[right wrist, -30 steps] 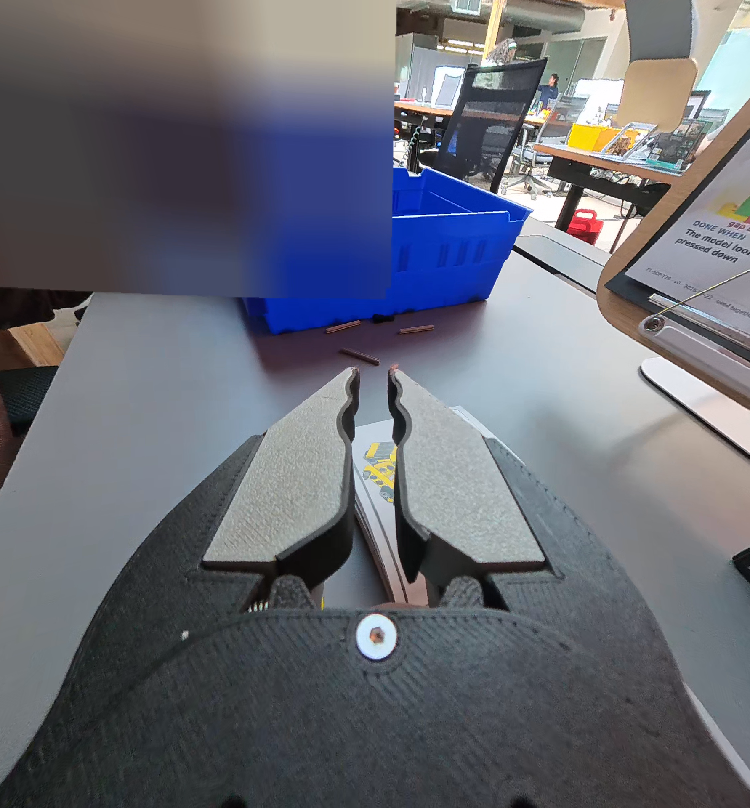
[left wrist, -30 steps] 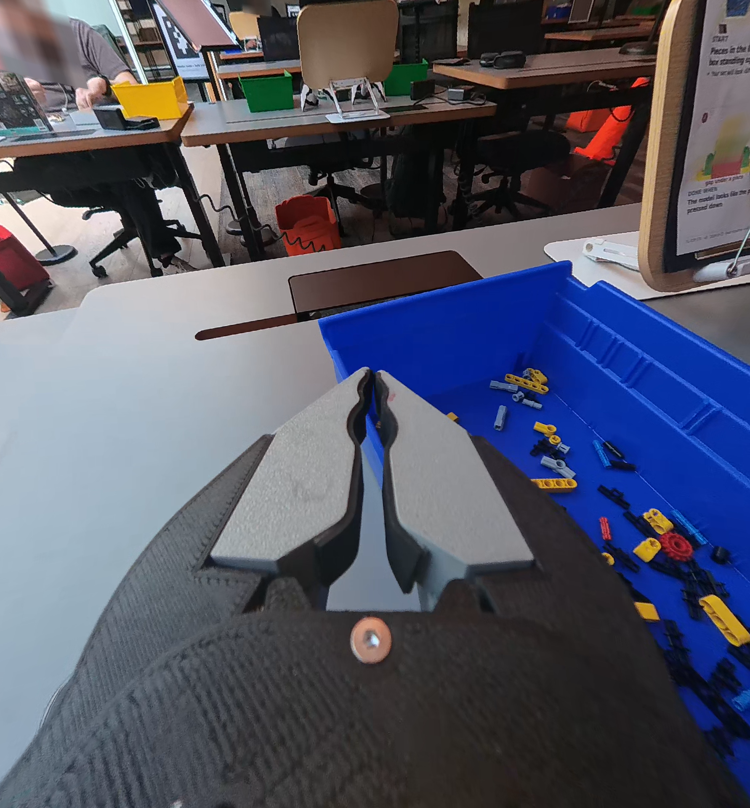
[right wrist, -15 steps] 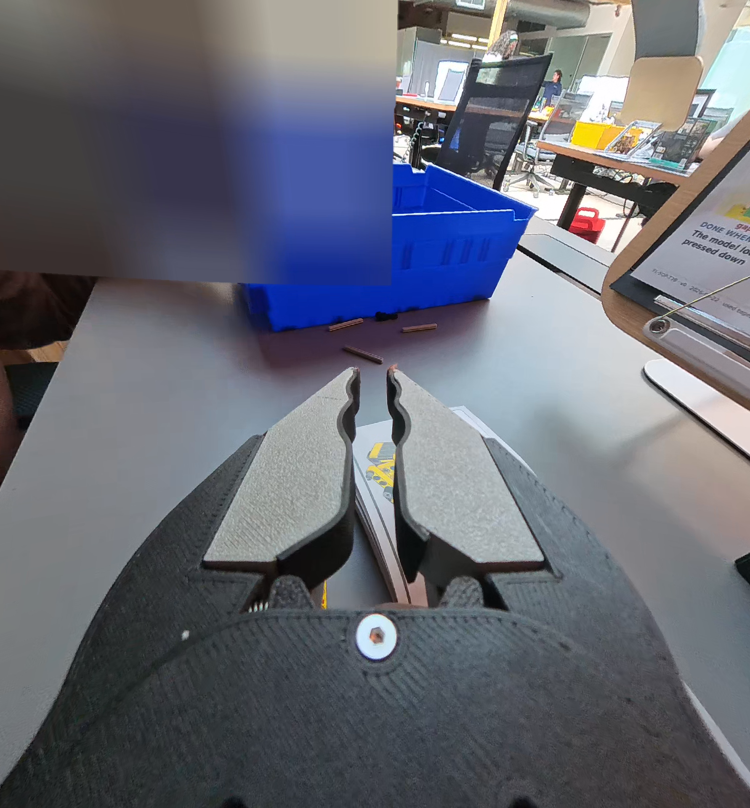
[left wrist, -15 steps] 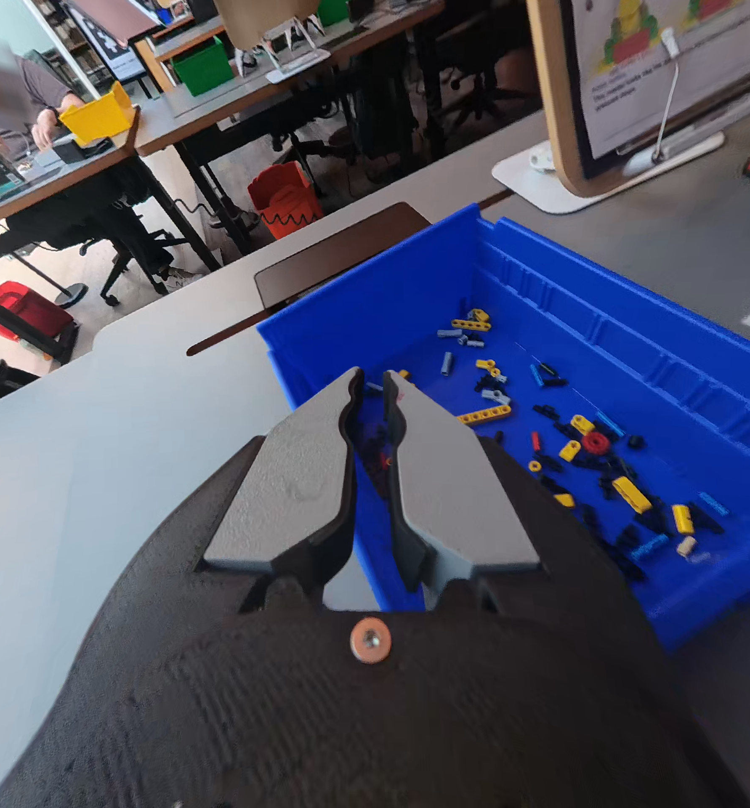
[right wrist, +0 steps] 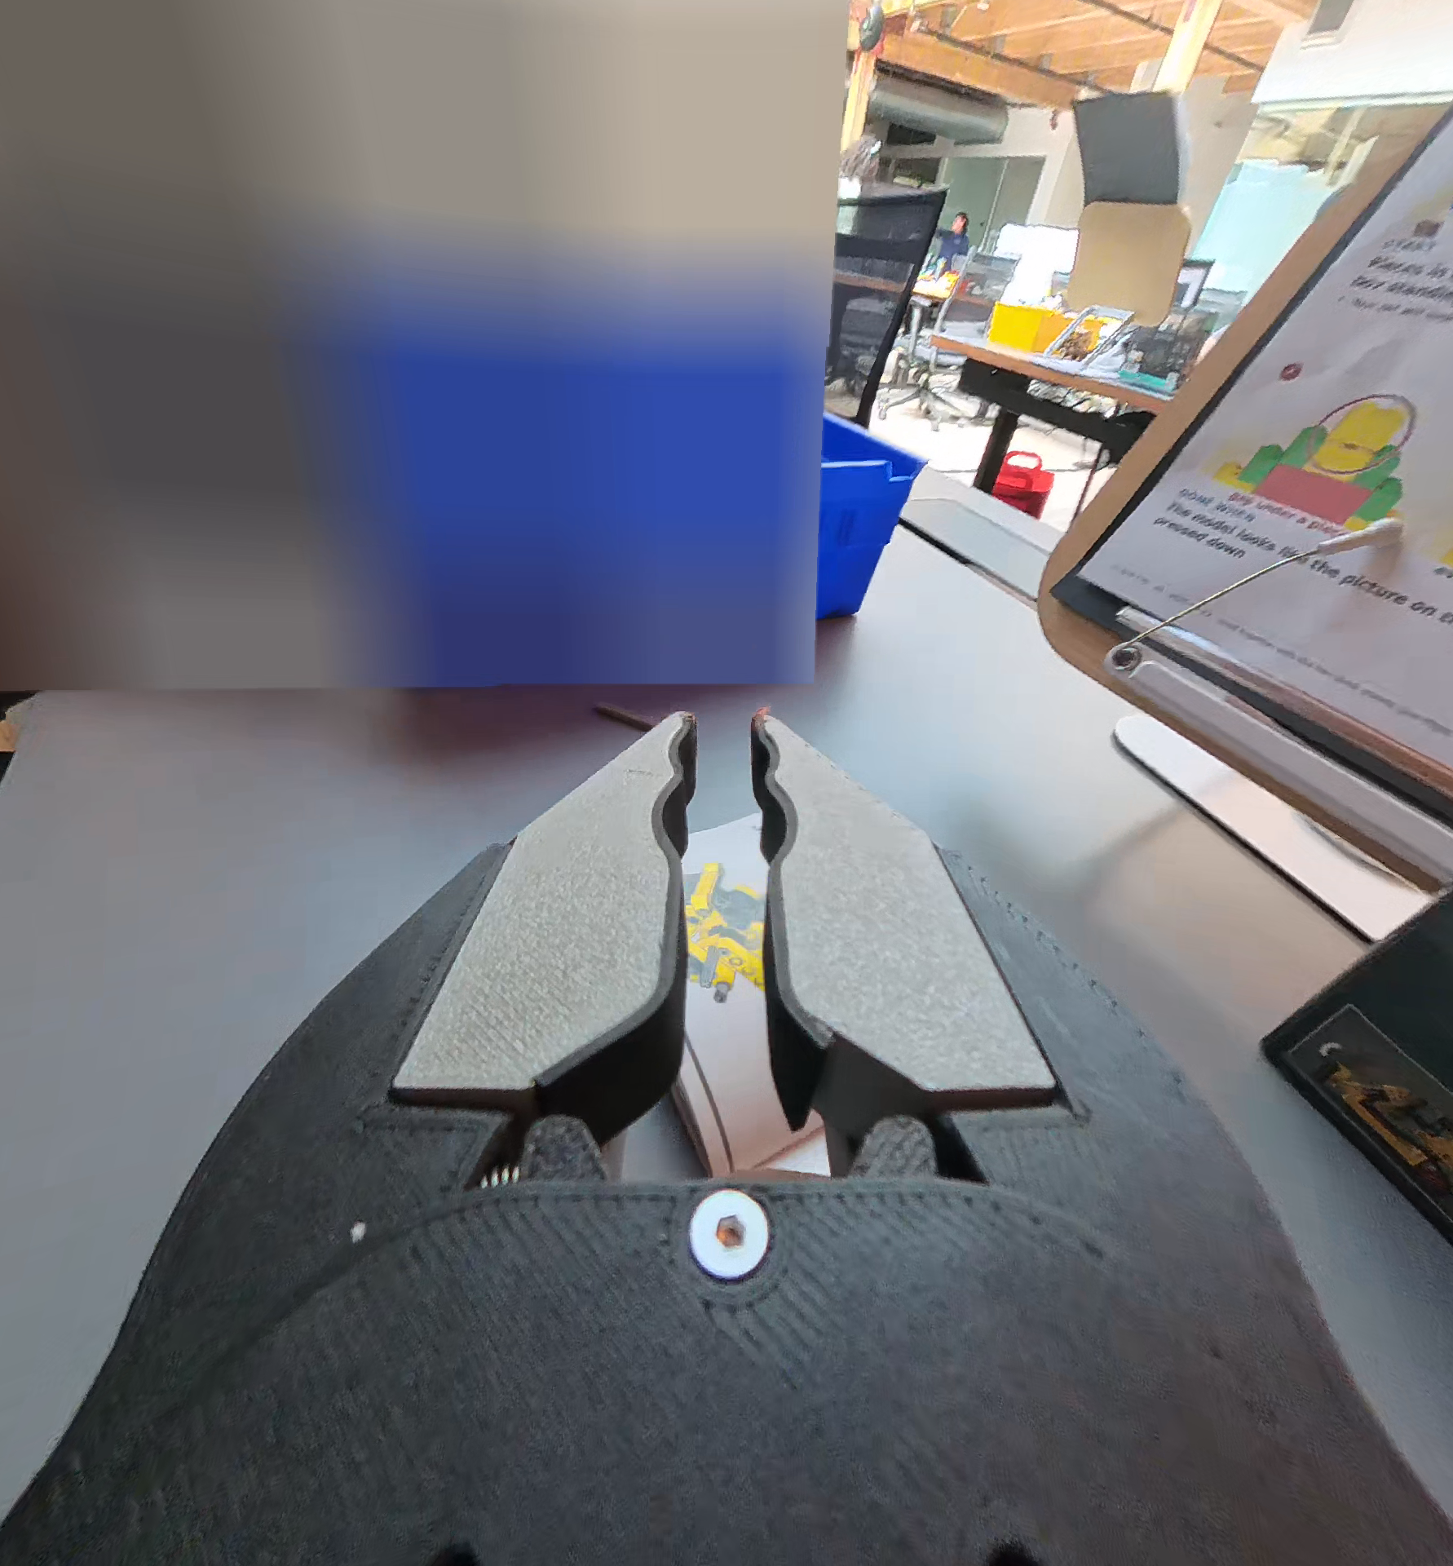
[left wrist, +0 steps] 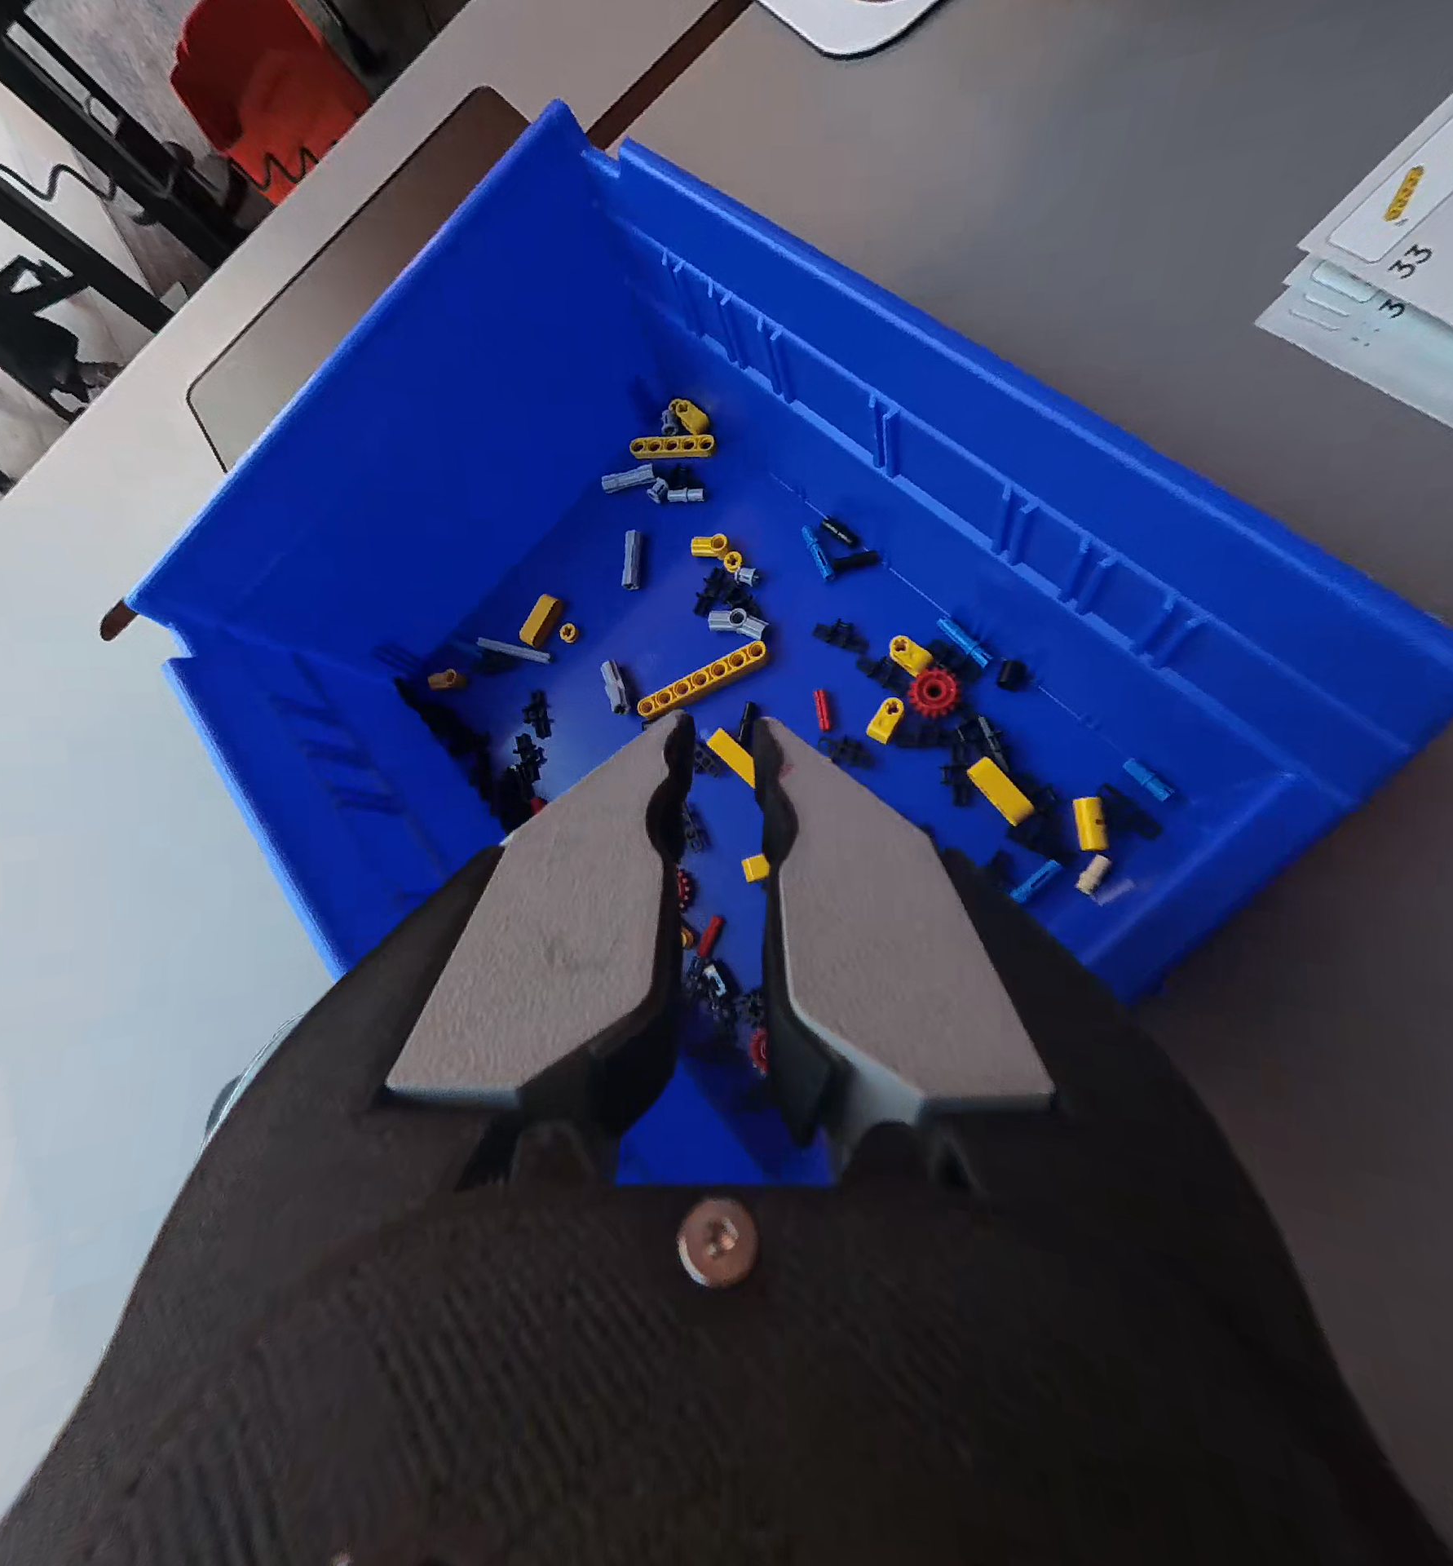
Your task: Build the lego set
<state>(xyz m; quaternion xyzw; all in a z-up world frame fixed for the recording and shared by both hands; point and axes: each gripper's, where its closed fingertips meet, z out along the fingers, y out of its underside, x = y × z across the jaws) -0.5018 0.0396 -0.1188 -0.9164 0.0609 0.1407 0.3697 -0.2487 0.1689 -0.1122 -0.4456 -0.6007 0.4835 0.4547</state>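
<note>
Grey and smooth, the bench [left wrist: 71, 847] takes up most of the room near me, with desks and office chairs behind it. Toward its far edge sits a big blue plastic bin [left wrist: 418, 407], open on top, its walls ribbed on the right side. Right of the bin the bench runs bare as far as a stack of white instruction sheets [left wrist: 1418, 254] at the right edge. A wooden-framed stand with a printed page [right wrist: 1341, 474] rises on the right side of the bench, and a black box [right wrist: 1401, 1110] lies just in front of it.

Above the bin's near end hangs the left gripper [left wrist: 721, 730], its jaws a little apart and holding nothing. The right gripper [right wrist: 723, 724] hovers over open bench, jaws likewise slightly apart and empty, above a white booklet with a yellow drawing [right wrist: 723, 932].

Scattered on the bin floor lie small lego pieces: a long yellow beam with holes [left wrist: 702, 680], a red gear [left wrist: 932, 691], black pins [left wrist: 842, 635].
</note>
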